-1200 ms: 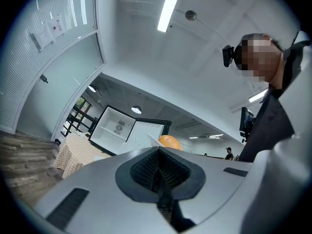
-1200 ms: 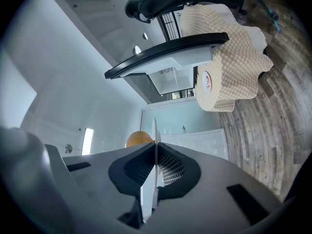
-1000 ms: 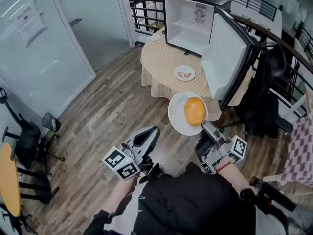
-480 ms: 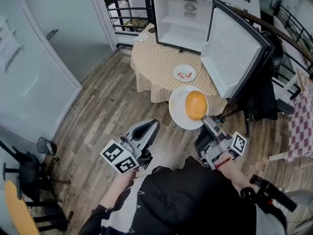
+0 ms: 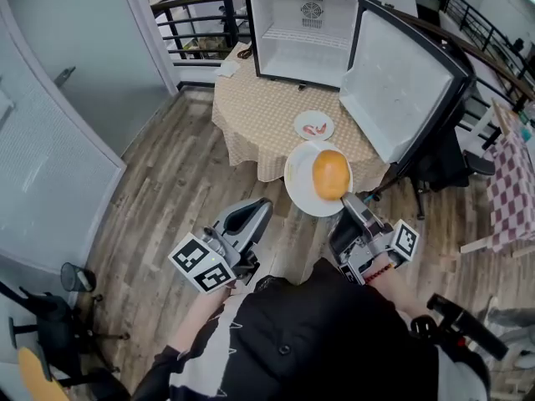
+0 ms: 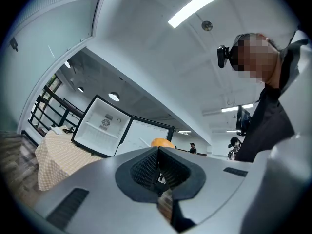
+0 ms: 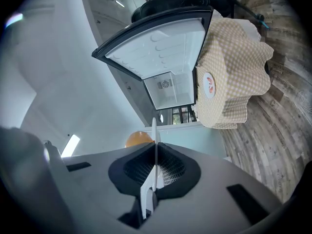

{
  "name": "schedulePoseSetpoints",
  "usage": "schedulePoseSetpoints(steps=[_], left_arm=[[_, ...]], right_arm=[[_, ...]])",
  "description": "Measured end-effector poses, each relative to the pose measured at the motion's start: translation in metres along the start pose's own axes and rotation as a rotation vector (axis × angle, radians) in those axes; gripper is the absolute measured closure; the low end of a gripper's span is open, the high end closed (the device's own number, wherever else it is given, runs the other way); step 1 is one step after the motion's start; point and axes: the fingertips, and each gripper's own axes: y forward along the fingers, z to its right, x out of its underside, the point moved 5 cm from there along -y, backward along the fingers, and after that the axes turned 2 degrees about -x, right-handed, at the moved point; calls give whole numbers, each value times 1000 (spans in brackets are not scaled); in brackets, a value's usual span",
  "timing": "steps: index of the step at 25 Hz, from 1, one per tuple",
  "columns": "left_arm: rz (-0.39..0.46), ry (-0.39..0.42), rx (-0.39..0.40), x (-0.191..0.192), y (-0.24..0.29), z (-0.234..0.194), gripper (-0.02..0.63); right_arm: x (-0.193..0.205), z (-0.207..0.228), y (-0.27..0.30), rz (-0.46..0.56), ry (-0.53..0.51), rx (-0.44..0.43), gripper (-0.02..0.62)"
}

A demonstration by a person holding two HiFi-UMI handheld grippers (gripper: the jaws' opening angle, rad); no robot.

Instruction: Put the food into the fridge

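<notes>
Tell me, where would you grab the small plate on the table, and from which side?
By the near rim, coming in low and level from the person's side. The small plate lies flat on the table with food in its middle, so only the thin edge offers a pinch. The shut, empty left hand-held gripper could probably do it.

The fridge (image 5: 305, 32) stands open, its inside free; its door (image 5: 397, 82) juts out at right. A small plate (image 5: 313, 126) on the surface (image 5: 251, 107) lies between it and the big plate (image 5: 299, 182) in my right tongs (image 5: 348, 201).
</notes>
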Motion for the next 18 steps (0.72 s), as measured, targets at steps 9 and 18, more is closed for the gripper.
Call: schedulePoseSetpoints(steps=[9, 18], left_arm=[[-13, -44, -6, 8, -4, -35, 592], [-10, -67, -27, 2, 17, -101, 592]], right_arm=[[-7, 25, 25, 30, -2, 51, 571], [-45, 54, 82, 75, 0, 76, 571]])
